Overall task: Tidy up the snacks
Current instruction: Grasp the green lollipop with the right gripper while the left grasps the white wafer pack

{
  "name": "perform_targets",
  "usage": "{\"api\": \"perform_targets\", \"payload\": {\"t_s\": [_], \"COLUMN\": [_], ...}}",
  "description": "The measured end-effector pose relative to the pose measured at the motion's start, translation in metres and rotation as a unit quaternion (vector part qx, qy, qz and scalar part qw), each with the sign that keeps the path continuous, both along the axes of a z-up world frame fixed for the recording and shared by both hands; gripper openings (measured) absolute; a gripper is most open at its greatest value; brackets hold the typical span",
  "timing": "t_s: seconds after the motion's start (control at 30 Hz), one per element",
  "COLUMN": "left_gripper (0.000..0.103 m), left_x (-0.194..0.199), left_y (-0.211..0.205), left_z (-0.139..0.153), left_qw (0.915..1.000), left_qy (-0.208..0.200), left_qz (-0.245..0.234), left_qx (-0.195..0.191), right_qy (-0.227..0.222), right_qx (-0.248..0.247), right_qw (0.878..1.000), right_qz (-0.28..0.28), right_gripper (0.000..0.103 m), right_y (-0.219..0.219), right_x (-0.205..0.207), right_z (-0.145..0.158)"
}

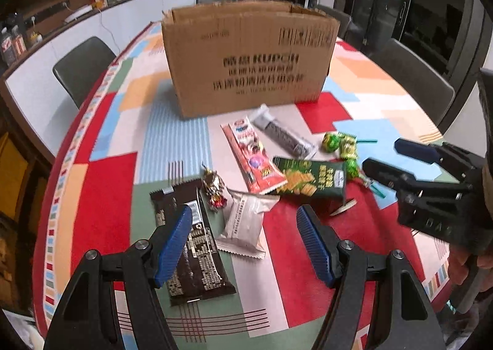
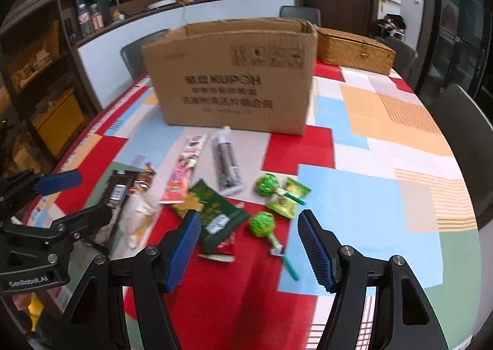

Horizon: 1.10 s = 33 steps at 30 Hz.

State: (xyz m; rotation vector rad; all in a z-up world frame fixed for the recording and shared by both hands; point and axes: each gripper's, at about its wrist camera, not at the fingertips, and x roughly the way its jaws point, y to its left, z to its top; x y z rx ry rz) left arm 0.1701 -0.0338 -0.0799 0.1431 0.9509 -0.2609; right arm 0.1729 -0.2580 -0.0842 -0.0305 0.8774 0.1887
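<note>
Nearest the cameras, the left gripper (image 1: 243,245) hangs with its blue pads spread wide and nothing between them, poised above a dark brown wrapper (image 1: 192,245) and a white packet (image 1: 246,223), likely so it can drop onto either one. The right gripper (image 2: 249,249) is equally wide and empty, held over a green lollipop (image 2: 262,224) and a dark green cracker bag (image 2: 215,214), which suggests it is lining up a first pick on that side. The snacks lie loose in one cluster on the patterned desk (image 1: 101,195), none of them yet in the cardboard box (image 1: 249,60); a gold-wrapped candy (image 1: 213,188), a long red packet (image 1: 252,158) and a grey stick packet (image 1: 282,134) reach back toward it. The box stands open-topped just behind them, presumably as the place to gather everything, but its near wall hides the inside, so whether it already holds anything cannot be told. The right view is motion-blurred, so labels are unreadable there. A woven basket (image 2: 354,47) sits behind the box, partly cut off by it.
</note>
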Motion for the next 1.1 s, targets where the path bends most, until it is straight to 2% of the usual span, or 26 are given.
{"api": "perform_targets", "payload": {"t_s": [0.2, 0.4, 0.53, 0.83, 0.9, 1.03, 1.1], "left_gripper": [0.069, 0.066, 0.061, 0.041, 0.034, 0.033, 0.032], "left_x": [0.008, 0.018, 0.026, 0.035, 0.036, 0.035, 0.034], "left_y": [-0.004, -0.003, -0.003, -0.008, -0.01, -0.012, -0.013], "left_z": [-0.022, -0.035, -0.042, -0.052, -0.054, -0.054, -0.053], "left_qw": [0.9997, 0.9992, 0.9987, 0.9971, 0.9969, 0.9968, 0.997], "left_qy": [0.018, 0.039, 0.051, 0.073, 0.077, 0.077, 0.075], "left_qz": [-0.003, -0.003, -0.003, -0.009, -0.011, -0.014, -0.013], "left_qx": [0.016, 0.008, -0.003, -0.018, -0.017, -0.016, -0.015], "right_qy": [0.028, 0.049, 0.057, 0.07, 0.068, 0.07, 0.071], "right_qx": [-0.011, -0.016, -0.014, -0.003, -0.006, -0.004, 0.001], "right_qw": [0.999, 0.998, 0.998, 0.998, 0.998, 0.998, 0.997], "right_qz": [-0.021, -0.022, -0.017, -0.007, -0.005, 0.001, 0.001], "right_gripper": [0.066, 0.065, 0.059, 0.042, 0.039, 0.027, 0.027], "right_y": [-0.011, -0.011, -0.009, -0.005, -0.004, -0.003, -0.004], "right_x": [0.012, 0.016, 0.023, 0.033, 0.032, 0.032, 0.031], "right_z": [-0.021, -0.039, -0.045, -0.056, -0.056, -0.056, -0.055]}}
